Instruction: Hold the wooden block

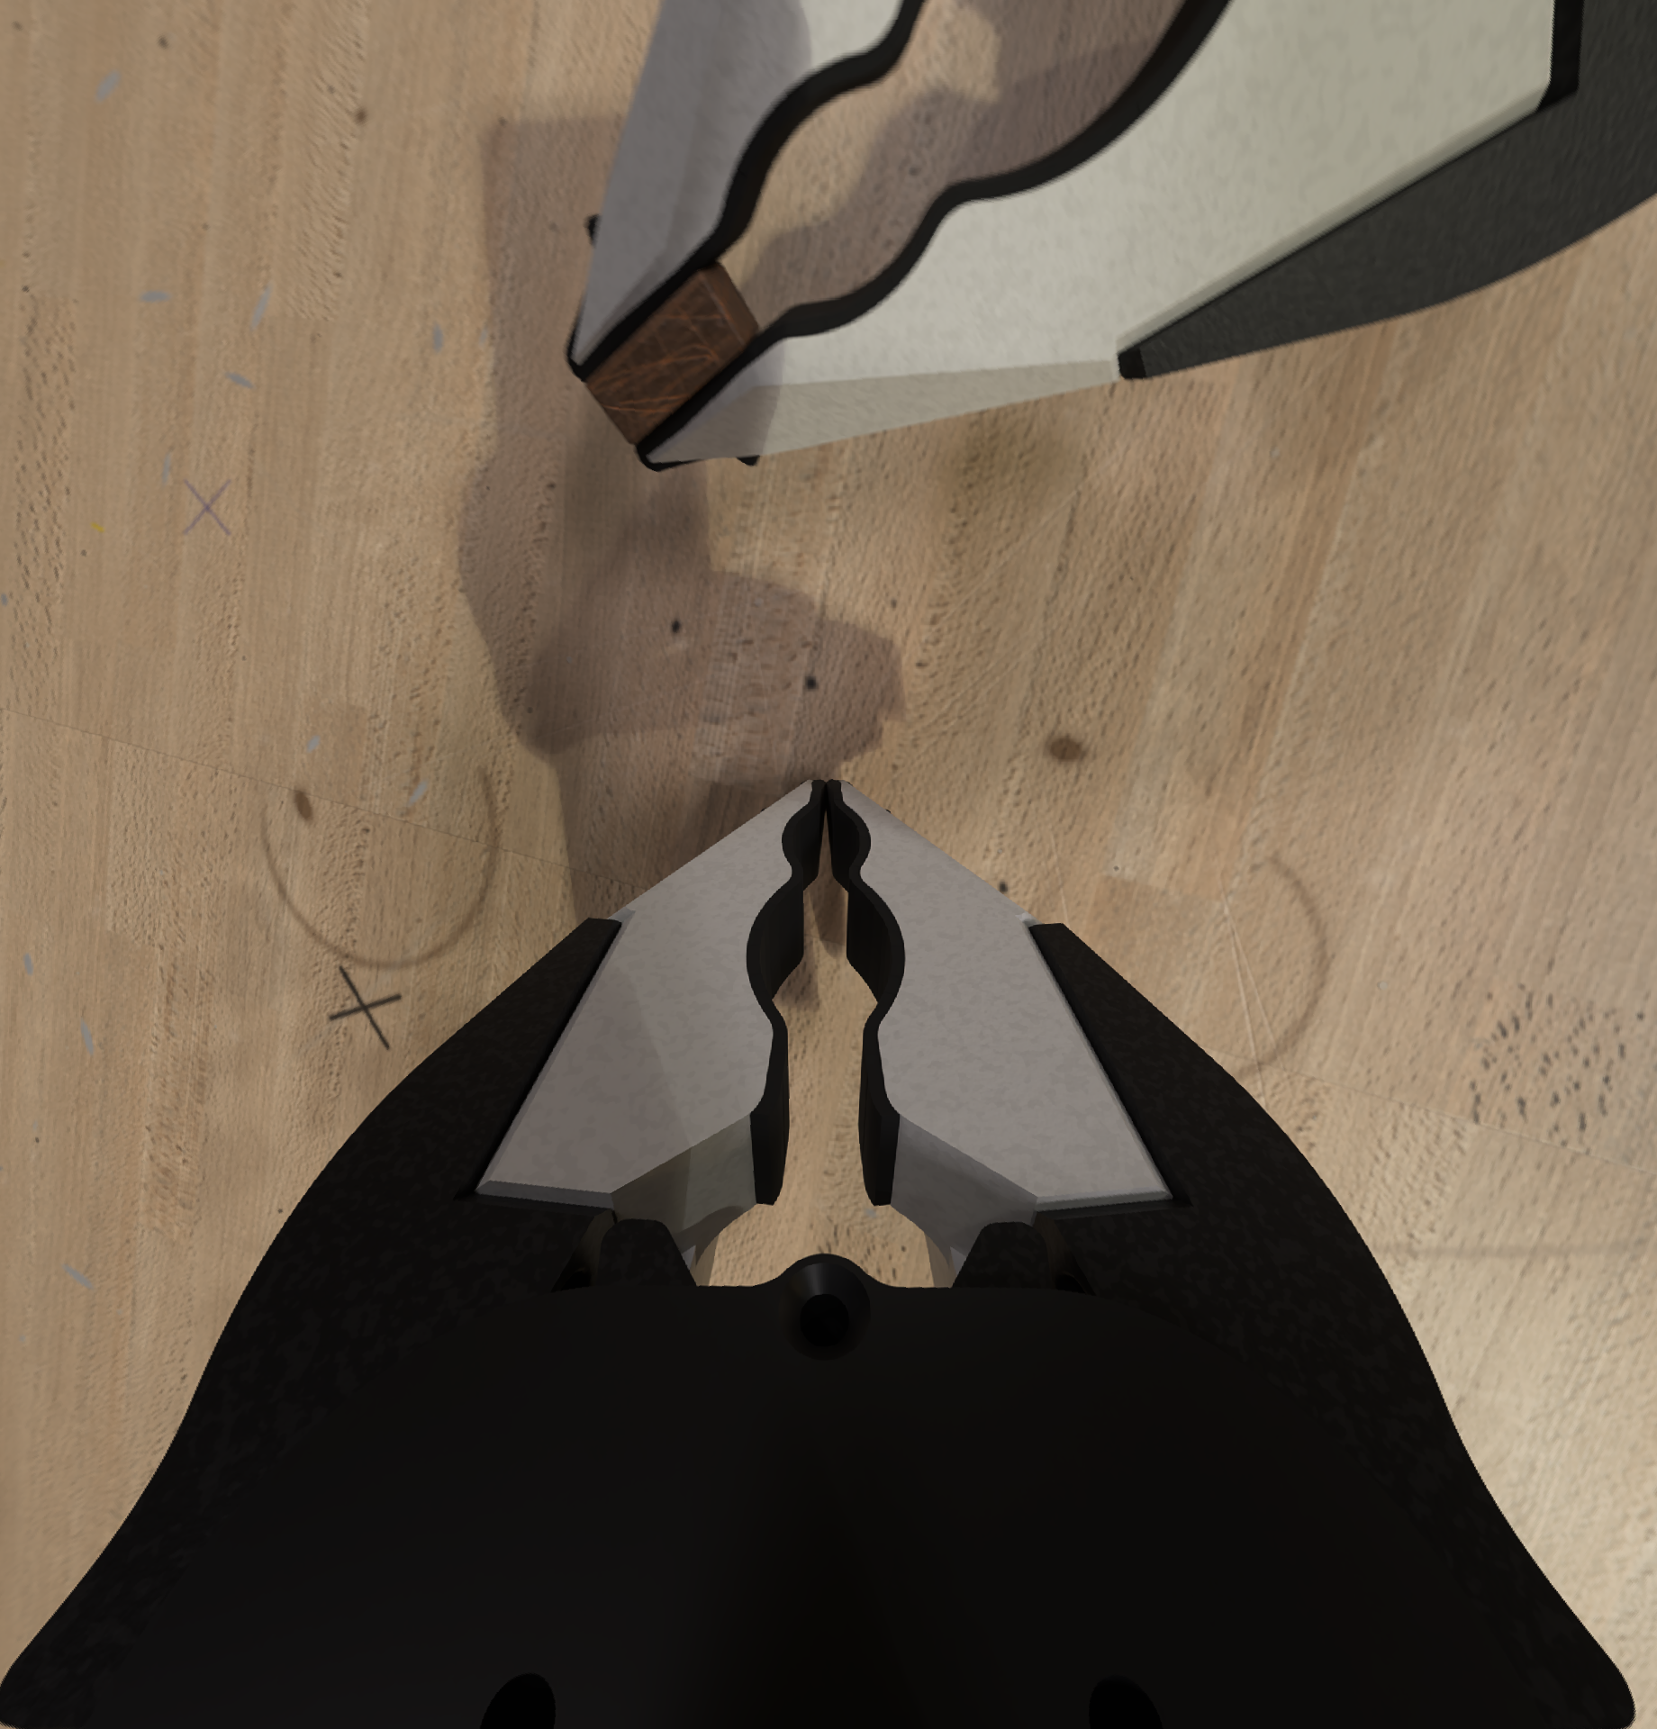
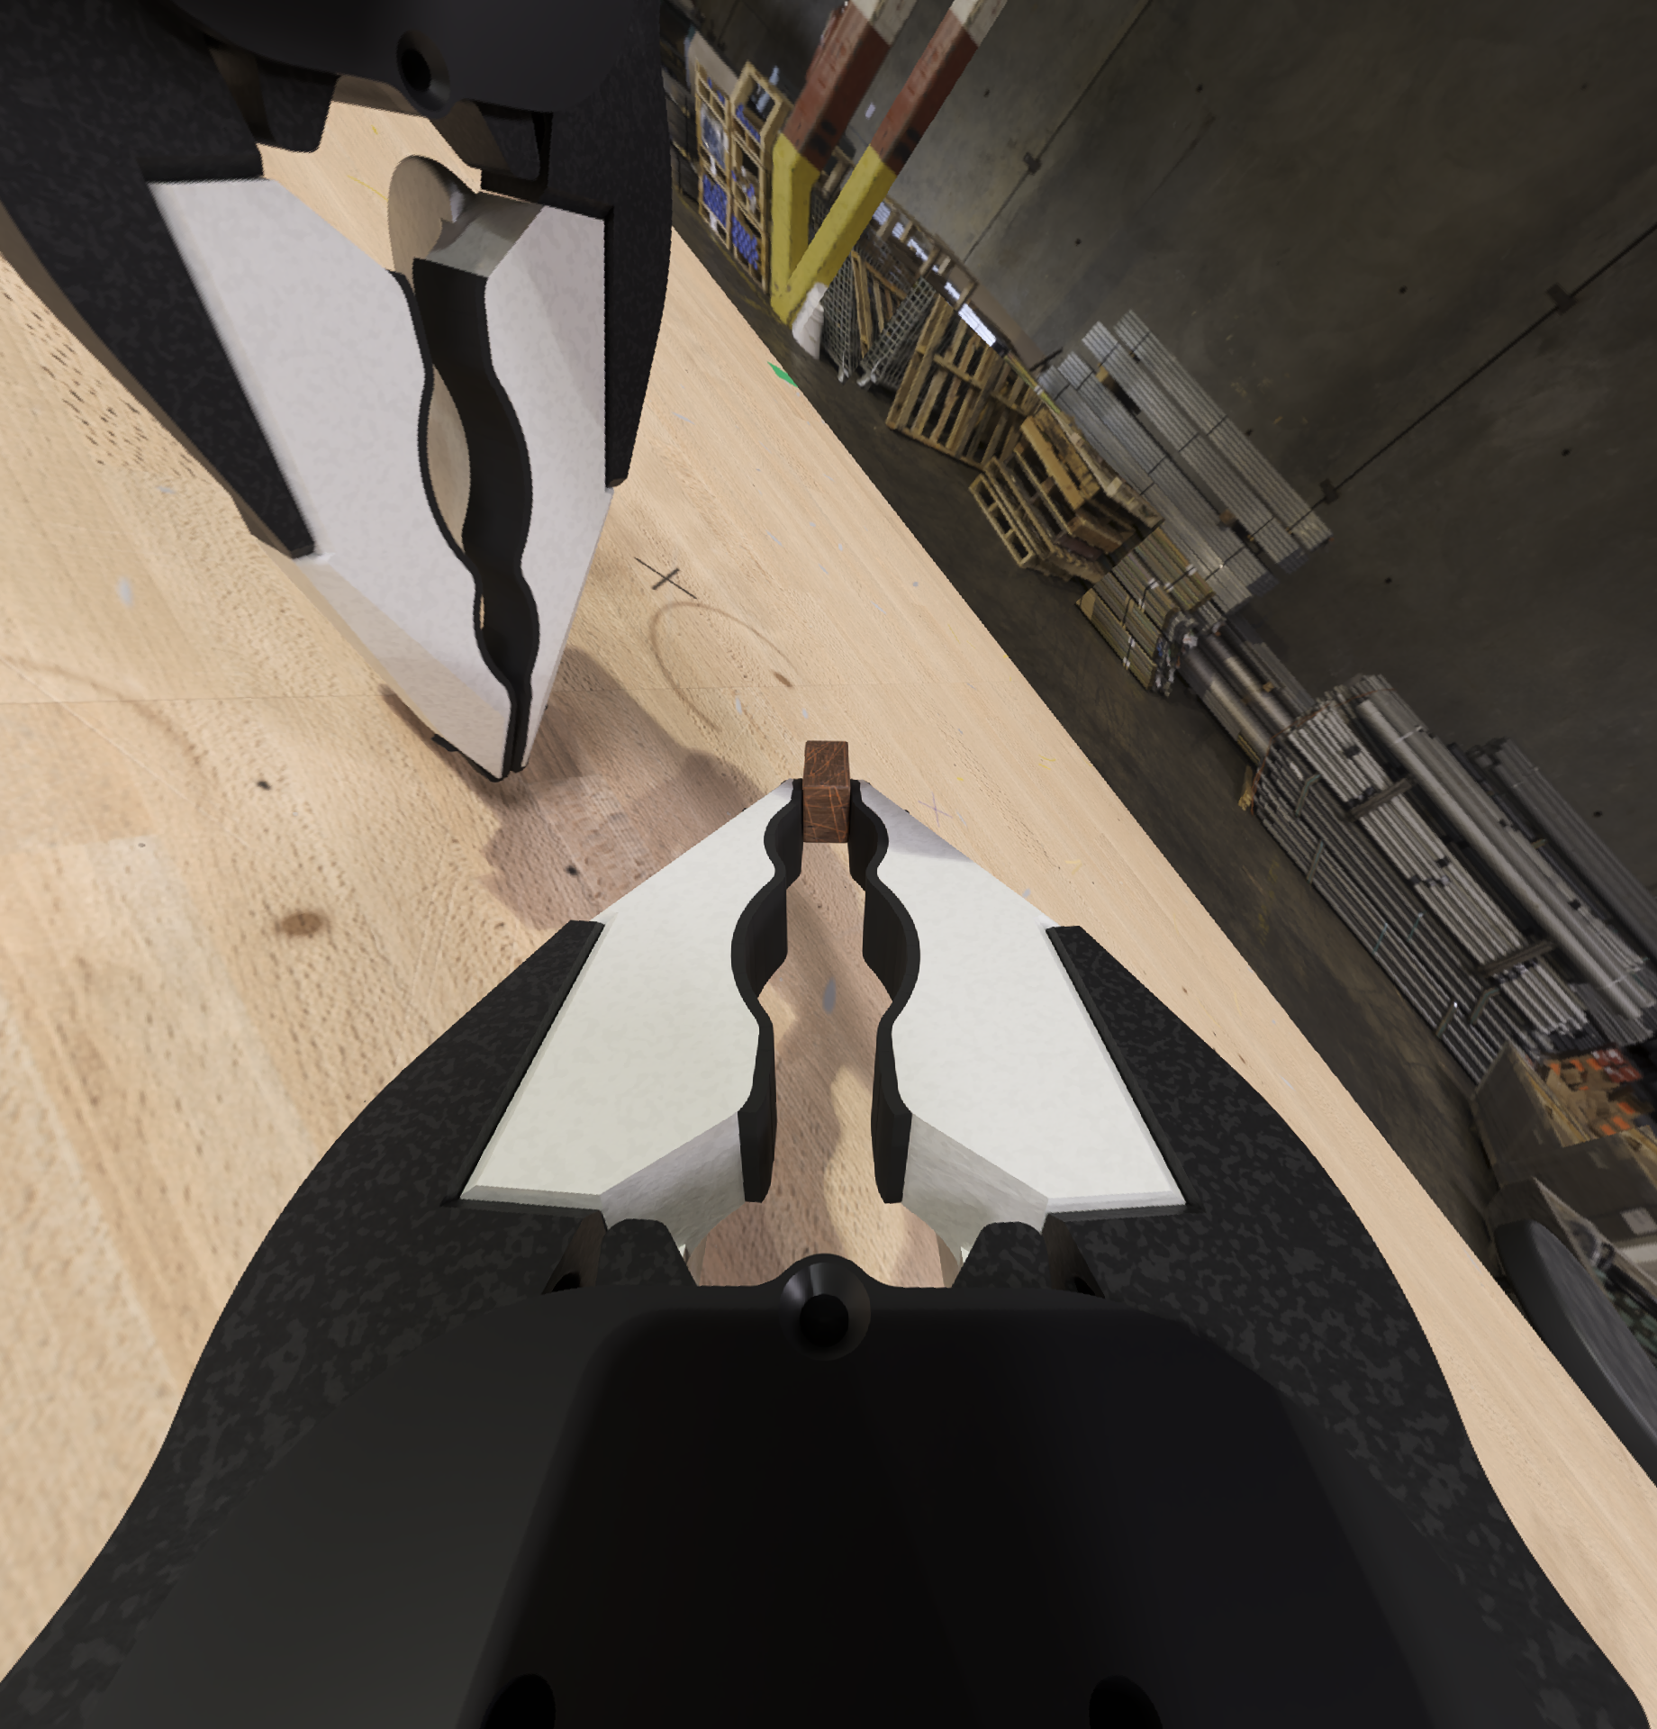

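One wooden block point(image 2: 826, 791) between right tongs point(image 2: 826, 795).

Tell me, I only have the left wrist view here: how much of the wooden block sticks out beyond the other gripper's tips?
Observer: In the right wrist view the wooden block pokes a little past the right gripper; most of it sits between the fingertips.
Operator: Is the table edge anywhere near it?
Observer: Yes, the wooden table ends to the right of the block, with a dark floor beyond.
Operator: What is out there?
Observer: Stacked pallets and bundles of metal pipes lie along the floor.
Operator: And my own gripper?
Observer: The left gripper hangs above the table, up and to the left of the block, apart from it, its fingers closed together.
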Controlling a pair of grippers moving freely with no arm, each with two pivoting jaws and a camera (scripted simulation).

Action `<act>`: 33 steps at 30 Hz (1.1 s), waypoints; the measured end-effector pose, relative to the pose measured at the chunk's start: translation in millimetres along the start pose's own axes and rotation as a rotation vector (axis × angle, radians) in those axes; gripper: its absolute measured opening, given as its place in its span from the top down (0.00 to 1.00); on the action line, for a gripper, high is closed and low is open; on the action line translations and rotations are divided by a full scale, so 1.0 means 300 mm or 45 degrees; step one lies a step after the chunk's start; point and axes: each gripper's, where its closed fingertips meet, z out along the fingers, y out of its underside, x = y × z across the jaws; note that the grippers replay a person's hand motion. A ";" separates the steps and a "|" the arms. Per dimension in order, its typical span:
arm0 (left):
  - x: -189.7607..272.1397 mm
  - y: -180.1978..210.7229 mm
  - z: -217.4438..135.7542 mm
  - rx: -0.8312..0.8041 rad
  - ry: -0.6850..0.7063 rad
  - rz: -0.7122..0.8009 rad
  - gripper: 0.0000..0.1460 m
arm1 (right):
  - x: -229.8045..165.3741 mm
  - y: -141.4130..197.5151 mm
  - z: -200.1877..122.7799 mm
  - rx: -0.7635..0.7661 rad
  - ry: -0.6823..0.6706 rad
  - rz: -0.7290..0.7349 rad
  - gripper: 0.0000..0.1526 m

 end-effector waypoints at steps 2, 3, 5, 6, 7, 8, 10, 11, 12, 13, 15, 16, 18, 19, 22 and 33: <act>0.010 0.012 0.003 -0.049 0.016 0.026 1.00 | 0.000 0.000 0.000 0.000 0.000 0.001 0.95; 0.015 0.016 0.004 -0.064 0.020 0.033 1.00 | 0.000 0.001 0.000 -0.001 0.000 0.001 0.95; 0.028 0.018 0.003 -0.070 0.038 0.037 1.00 | 0.000 0.001 0.000 -0.001 0.001 0.001 0.95; 0.034 0.018 0.003 -0.072 0.046 0.029 1.00 | 0.000 0.001 0.000 -0.002 0.001 0.002 0.95; 0.038 0.018 0.003 -0.074 0.053 0.016 1.00 | 0.000 0.001 0.000 -0.002 0.001 0.002 0.95; 0.042 0.018 0.004 -0.075 0.060 0.004 1.00 | 0.000 0.002 0.000 -0.002 0.001 0.002 0.95; 0.044 0.017 0.005 -0.071 0.066 -0.020 1.00 | 0.000 0.001 0.000 -0.002 0.001 0.002 0.95; 0.044 0.017 0.005 -0.071 0.070 -0.034 1.00 | 0.000 0.001 0.000 -0.002 0.000 0.002 0.95; 0.045 0.017 0.005 -0.071 0.074 -0.046 1.00 | 0.000 0.001 0.000 -0.002 0.000 0.002 0.95; 0.046 0.017 0.005 -0.072 0.080 -0.059 1.00 | 0.000 0.001 0.000 -0.002 0.000 0.002 0.95; 0.058 0.013 0.003 -0.072 0.112 -0.092 1.00 | 0.000 0.001 0.000 -0.001 -0.001 0.003 0.95; 0.064 0.009 0.003 -0.065 0.132 -0.104 1.00 | 0.000 0.001 0.000 -0.001 -0.001 0.003 0.95; 0.064 0.004 0.006 -0.049 0.127 -0.110 1.00 | 0.000 0.001 0.000 -0.001 -0.002 0.003 0.95; 0.063 0.003 0.007 -0.044 0.120 -0.110 1.00 | 0.000 0.001 0.000 -0.001 -0.002 0.004 0.95; 0.058 0.004 0.007 -0.041 0.117 -0.104 1.00 | 0.000 0.001 0.000 0.000 -0.003 0.003 0.95; 0.016 0.050 -0.003 -0.122 0.049 -0.071 0.97 | 0.000 0.001 -0.001 -0.002 -0.004 0.005 0.95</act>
